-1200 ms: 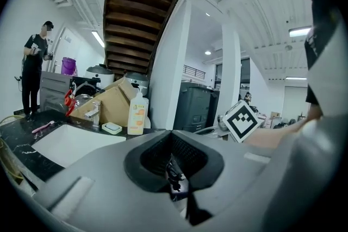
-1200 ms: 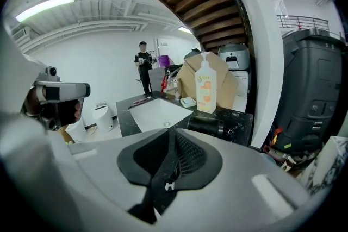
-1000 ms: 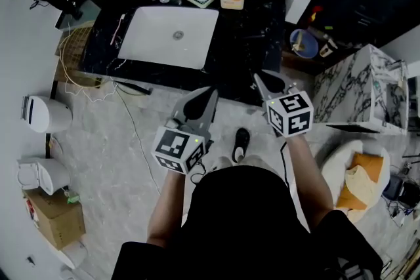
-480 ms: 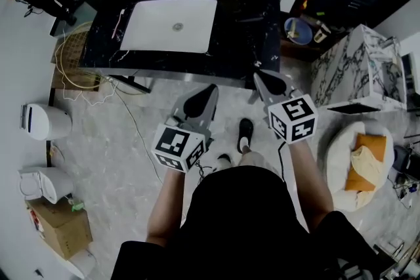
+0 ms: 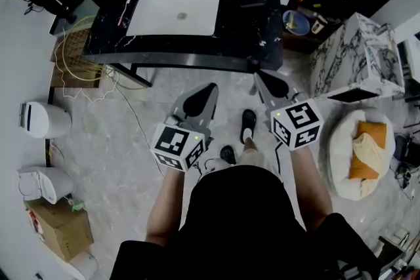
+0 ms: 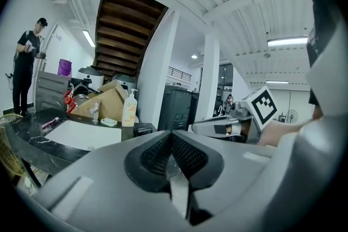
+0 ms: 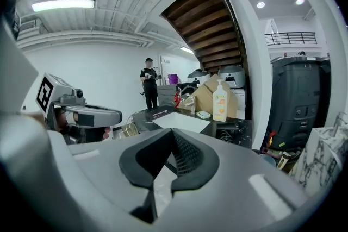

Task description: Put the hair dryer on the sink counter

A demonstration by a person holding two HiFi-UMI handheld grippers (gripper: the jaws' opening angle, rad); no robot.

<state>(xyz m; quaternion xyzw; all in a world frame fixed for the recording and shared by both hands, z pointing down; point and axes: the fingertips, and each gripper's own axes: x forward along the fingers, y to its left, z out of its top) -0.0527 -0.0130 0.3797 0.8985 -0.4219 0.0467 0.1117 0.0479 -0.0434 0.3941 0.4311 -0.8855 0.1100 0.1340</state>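
Black marble surface (image 5: 105, 42) lies well ahead of both tools, beyond their tips. Left tool (image 5: 209, 90): jaws pressed together, nothing between them. Right tool (image 5: 261, 79): likewise closed and empty. A dark, low object (image 7: 231, 127), probably the hair dryer though too small to be sure, rests on that surface ahead of your right tool, just right of the white basin (image 5: 174, 11). Judgement: the placing looks done and you are standing off. Your next move calls only for checking that it sits clear of the edge.
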